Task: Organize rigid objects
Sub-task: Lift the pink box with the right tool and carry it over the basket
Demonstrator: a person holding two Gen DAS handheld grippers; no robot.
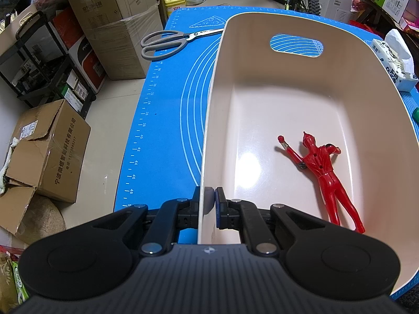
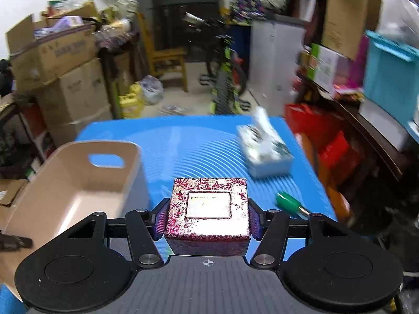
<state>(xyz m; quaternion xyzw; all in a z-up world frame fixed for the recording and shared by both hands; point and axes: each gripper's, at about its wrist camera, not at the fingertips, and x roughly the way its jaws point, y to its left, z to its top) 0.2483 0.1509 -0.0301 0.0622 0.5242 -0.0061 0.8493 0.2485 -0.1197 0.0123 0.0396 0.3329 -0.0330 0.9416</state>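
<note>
A cream plastic bin (image 1: 262, 83) with a handle cutout stands on the blue mat (image 1: 167, 130). My left gripper (image 1: 212, 201) is shut on the bin's near left wall, one pad outside and one inside. A red toy figure (image 1: 323, 172) lies face down on the bin's floor at the near right. In the right wrist view my right gripper (image 2: 208, 216) is shut on a small red-and-silver patterned box (image 2: 208, 209), held above the mat to the right of the bin (image 2: 65, 183).
Grey-handled scissors (image 1: 167, 43) lie on the mat left of the bin's far end. A tissue pack (image 2: 267, 151) sits at the mat's far right, a green-handled tool (image 2: 289, 202) nearer. Cardboard boxes (image 1: 49, 146), shelves and a bicycle (image 2: 225, 89) surround the table.
</note>
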